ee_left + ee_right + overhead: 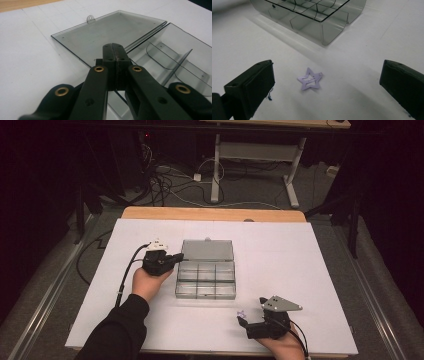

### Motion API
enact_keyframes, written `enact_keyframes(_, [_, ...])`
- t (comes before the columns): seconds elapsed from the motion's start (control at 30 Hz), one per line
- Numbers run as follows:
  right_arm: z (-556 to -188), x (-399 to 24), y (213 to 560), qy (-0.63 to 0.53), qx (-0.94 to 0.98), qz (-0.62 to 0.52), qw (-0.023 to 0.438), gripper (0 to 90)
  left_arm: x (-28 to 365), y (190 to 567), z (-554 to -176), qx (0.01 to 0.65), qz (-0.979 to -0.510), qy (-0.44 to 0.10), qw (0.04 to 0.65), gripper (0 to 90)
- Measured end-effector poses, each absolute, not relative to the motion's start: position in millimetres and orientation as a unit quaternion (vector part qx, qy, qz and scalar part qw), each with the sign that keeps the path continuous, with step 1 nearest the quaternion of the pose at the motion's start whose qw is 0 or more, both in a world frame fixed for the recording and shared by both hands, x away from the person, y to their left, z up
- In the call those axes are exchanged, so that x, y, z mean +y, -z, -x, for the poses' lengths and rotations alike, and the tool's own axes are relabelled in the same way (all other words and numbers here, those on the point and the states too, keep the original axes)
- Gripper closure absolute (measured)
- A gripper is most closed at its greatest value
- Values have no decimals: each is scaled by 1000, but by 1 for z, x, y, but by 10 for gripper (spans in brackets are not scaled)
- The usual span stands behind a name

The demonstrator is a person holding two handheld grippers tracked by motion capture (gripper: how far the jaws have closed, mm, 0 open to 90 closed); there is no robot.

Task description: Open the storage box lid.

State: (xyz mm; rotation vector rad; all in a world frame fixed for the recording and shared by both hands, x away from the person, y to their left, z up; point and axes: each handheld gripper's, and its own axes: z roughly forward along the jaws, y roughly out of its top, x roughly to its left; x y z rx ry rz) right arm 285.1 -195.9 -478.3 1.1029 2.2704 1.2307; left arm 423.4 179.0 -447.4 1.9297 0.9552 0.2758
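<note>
Right claw (325,82): wide apart, empty.
Star clip (310,79): flat on counter, between its jaws, nearer than box (312,17).
Left claw (113,53): pinched together, at box edge.

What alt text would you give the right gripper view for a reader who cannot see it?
A small purple star-shaped hair clip lies flat on the white table between the wide-open black jaws of the right gripper, touching neither. Beyond it stands a clear plastic box with dividers inside.

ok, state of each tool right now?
Left tool: closed, nothing between its jaws, at the open lid of the clear box.
Right tool: open, empty, star clip lying between its jaws.
</note>
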Motion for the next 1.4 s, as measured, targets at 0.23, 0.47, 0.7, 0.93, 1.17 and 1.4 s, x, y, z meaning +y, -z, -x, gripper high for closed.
enact_keyframes(0.23, [-286,-196,479,-432,798,-386,165,11,196,456,-400,386,-793,-122,455,804])
enact_keyframes(0.47, [-285,-195,478,-430,799,-386,165,14,213,468,-378,387,-797,-122,448,744])
enact_keyframes(0.7, [-285,-196,478,-431,799,-385,167,15,216,472,-357,376,-808,-113,441,576])
enact_keyframes(0.93, [-285,-196,478,-432,798,-386,166,15,220,469,-332,352,-813,-111,450,383])
enact_keyframes(1.17, [-284,-196,478,-433,798,-385,166,16,226,472,-309,358,-816,-113,438,198])
enact_keyframes(1.4, [-284,-195,478,-430,801,-382,167,16,227,476,-305,360,-818,-124,431,54])
